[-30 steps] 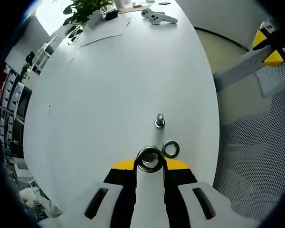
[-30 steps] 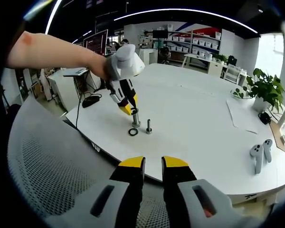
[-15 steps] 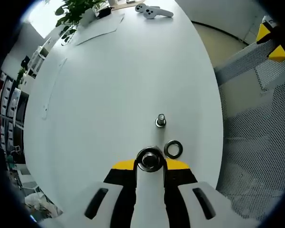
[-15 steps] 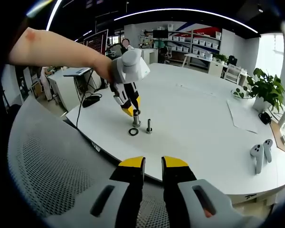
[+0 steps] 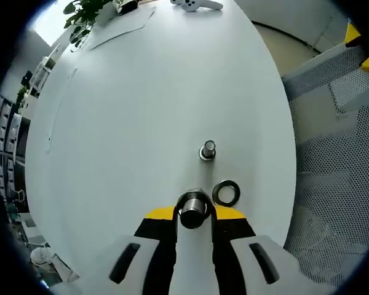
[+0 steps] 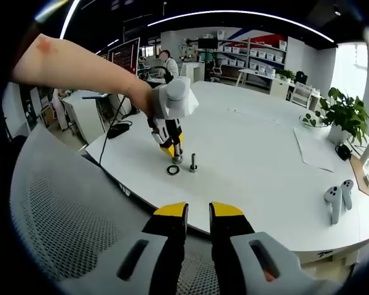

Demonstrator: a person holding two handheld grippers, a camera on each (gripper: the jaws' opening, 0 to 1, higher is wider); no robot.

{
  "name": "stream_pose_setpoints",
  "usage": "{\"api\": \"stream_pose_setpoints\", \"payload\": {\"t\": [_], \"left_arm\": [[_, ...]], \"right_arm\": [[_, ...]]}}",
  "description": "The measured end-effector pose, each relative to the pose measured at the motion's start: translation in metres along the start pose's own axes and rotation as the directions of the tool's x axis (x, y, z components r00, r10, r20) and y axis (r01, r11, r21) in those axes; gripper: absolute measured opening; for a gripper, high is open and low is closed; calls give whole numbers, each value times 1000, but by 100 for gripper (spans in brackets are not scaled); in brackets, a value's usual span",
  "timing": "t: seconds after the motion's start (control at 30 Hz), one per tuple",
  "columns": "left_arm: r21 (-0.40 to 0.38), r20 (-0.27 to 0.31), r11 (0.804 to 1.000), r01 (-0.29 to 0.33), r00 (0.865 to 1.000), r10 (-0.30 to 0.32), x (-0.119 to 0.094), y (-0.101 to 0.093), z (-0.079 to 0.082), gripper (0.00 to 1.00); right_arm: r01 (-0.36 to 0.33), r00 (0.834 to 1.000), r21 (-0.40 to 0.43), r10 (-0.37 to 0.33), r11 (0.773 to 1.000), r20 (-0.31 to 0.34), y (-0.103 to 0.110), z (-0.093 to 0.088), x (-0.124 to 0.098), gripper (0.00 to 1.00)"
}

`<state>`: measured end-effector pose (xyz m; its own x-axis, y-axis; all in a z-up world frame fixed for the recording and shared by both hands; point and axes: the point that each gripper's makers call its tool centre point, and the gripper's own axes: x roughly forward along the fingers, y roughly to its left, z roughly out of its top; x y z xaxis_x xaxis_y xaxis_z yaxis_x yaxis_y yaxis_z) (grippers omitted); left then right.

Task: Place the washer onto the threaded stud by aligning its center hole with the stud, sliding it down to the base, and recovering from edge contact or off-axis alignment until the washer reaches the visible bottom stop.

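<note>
Left gripper view looks straight down on the white bench (image 5: 141,110). The left hand-held gripper (image 5: 194,214) has its yellow-tipped jaws drawn close around a washer (image 5: 194,209), which sits ring-like around the top of a stud (image 5: 193,216); how far down the thread it has gone cannot be told from above. A second washer (image 5: 226,192) lies flat on the bench just beside the jaws, and a second stud (image 5: 207,150) stands a little farther off, bare.

In the right gripper view the same gripper, held by a person's hand (image 6: 149,98), points down over the near stud (image 6: 177,155), the loose washer (image 6: 173,170) and the far stud (image 6: 193,163) beside it. The right hand-held gripper (image 6: 198,212) hangs well back over a mesh chair (image 6: 61,221), jaws nearly together, holding nothing.

Risk: if the washer is tilted it may catch on the threads and jam above the base, and releasing it there would leave it cocked. A sideways push could also topple the stud or knock the loose washer.
</note>
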<state>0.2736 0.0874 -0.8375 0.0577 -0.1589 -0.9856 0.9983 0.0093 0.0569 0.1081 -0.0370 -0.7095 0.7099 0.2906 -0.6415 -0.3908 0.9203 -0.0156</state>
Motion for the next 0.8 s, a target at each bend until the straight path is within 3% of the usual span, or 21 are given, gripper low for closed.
{"api": "stream_pose_setpoints", "payload": {"t": [0.33,0.5,0.63,0.73,0.8], "left_arm": [[3,-41,1000,14,999,-14,16,-2,-5,19],[-32,-19,999,16,1000,-17,16,1,-2,20],[-32,-50,999,10,999,-11,16,0,-10,19],[-20,-49,1000,-3,999,2,14,-1,-16,21],[-52,-37,999,-3,999,1,11,-3,-18,24]], "right_arm": [[-3,1000,1,3,1000,-1,0,0,0,17],[-4,1000,1,4,1000,6,0,1,0,17],[-6,1000,0,6,1000,4,0,1,0,17],[-6,1000,3,6,1000,7,0,1,0,17],[-6,1000,3,6,1000,6,0,1,0,17]]}}
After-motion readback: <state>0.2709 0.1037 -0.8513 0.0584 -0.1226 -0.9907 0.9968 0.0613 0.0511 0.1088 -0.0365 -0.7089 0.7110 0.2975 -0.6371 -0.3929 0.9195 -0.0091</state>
